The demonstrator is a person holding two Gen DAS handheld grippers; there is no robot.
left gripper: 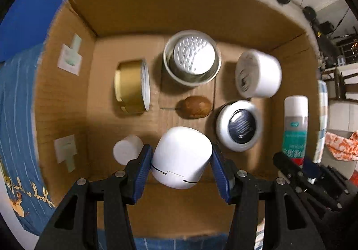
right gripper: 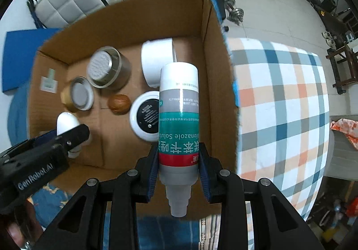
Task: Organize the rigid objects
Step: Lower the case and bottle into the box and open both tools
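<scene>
My left gripper (left gripper: 180, 158) is shut on a white rounded jar (left gripper: 182, 158) and holds it over the near part of the cardboard box (left gripper: 125, 17). My right gripper (right gripper: 179, 158) is shut on a white and teal spray bottle (right gripper: 179, 115), held cap-end toward the camera above the box's right side. The bottle (left gripper: 295, 124) and right gripper (left gripper: 297, 169) show at the right of the left wrist view. The left gripper (right gripper: 64, 138) with the white jar (right gripper: 66, 123) shows at the left of the right wrist view.
In the box lie a gold tin (left gripper: 131, 86), a glass jar with silver lid (left gripper: 192, 59), a white tub (left gripper: 259, 74), a white jar with black lid (left gripper: 239, 125), a brown nut (left gripper: 194, 106) and a small white cylinder (left gripper: 127, 149). A checked cloth (right gripper: 279, 104) lies right of the box.
</scene>
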